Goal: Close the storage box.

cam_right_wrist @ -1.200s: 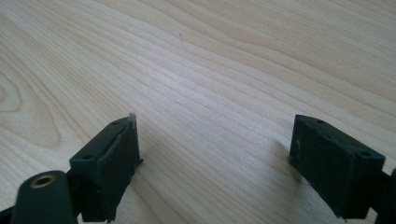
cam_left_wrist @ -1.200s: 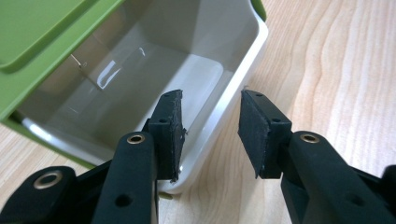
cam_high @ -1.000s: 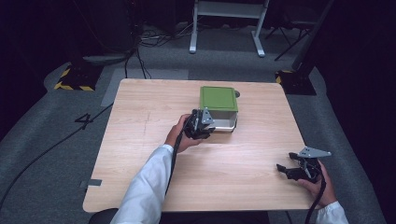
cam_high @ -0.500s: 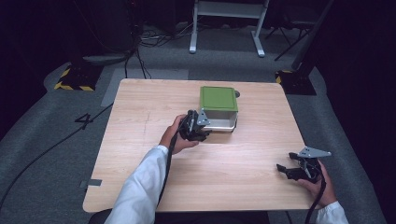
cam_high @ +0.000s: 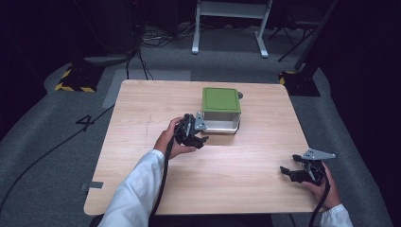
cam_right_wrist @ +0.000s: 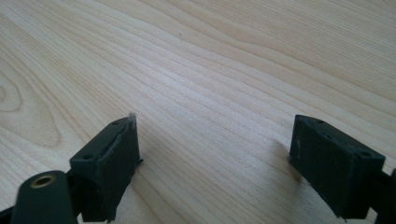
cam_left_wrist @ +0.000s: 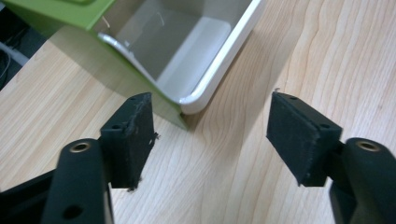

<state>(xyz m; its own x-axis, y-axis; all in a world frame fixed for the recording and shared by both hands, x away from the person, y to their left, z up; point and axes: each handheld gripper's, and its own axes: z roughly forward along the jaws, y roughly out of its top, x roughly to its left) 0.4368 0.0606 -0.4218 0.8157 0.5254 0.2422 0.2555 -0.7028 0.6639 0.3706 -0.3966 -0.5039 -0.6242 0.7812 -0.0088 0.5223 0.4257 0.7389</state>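
A white container (cam_high: pixel 220 124) with a green lid (cam_high: pixel 221 99) stands at the far middle of the wooden table (cam_high: pixel 142 118). In the left gripper view its white rim (cam_left_wrist: pixel 219 65) and green edge (cam_left_wrist: pixel 56 21) lie just beyond the jaws. My left gripper (cam_high: pixel 202 134) (cam_left_wrist: pixel 210 100) sits just short of the container's near left corner. Its jaws have just been opening and stand open with nothing between them. My right gripper (cam_high: pixel 287 173) (cam_right_wrist: pixel 212 126) rests open near the table's front right, over bare wood.
Dark floor with cables (cam_high: pixel 137 52) and a white metal stand (cam_high: pixel 227 19) lies beyond the table's far edge. A black-and-yellow striped block (cam_high: pixel 75 80) sits at the far left. Bare tabletop stretches between the two grippers.
My left gripper has drawn back a little from the container, toward the near left, and its jaws have spread apart. The right hand has kept still.
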